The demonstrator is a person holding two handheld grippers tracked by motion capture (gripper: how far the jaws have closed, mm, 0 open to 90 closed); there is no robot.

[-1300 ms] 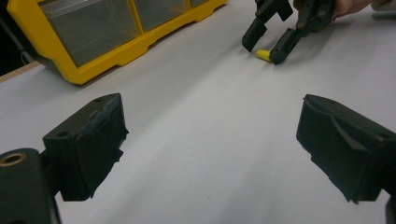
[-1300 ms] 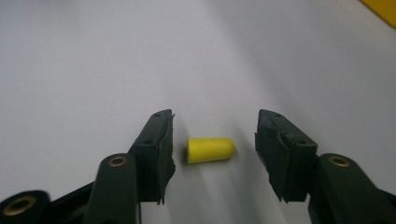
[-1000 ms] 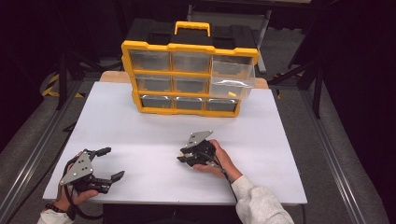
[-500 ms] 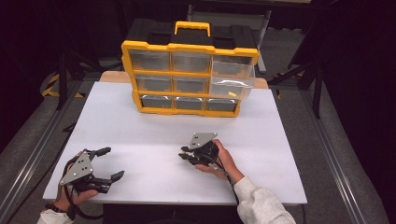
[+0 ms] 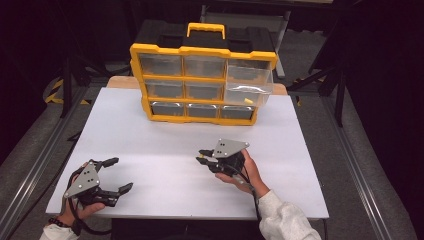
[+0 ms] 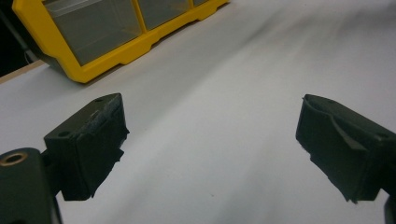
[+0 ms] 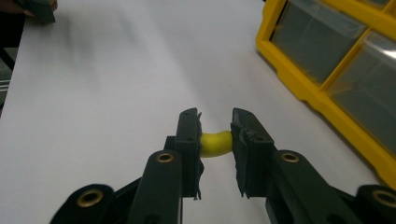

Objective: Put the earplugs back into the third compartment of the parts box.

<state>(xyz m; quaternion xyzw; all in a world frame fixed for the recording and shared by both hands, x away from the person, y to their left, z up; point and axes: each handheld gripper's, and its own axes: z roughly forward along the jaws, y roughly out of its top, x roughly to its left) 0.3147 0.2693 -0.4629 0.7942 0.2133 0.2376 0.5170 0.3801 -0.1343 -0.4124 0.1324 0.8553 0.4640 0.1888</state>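
One yellow drawer cabinet [image 5: 202, 75] beyond tongs [image 5: 204, 156].

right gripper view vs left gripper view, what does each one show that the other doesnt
Right gripper view: the right gripper shut on a small yellow piece, pinched between its pads.

Left gripper view: the left gripper with its jaws wide apart and nothing between them.

Both: the white table top and part of the yellow drawer organizer with its clear drawer fronts.

Yellow organizer [image 5: 202, 75] with clear drawers, white table [image 5: 165, 150], small yellow piece [image 7: 215, 143].
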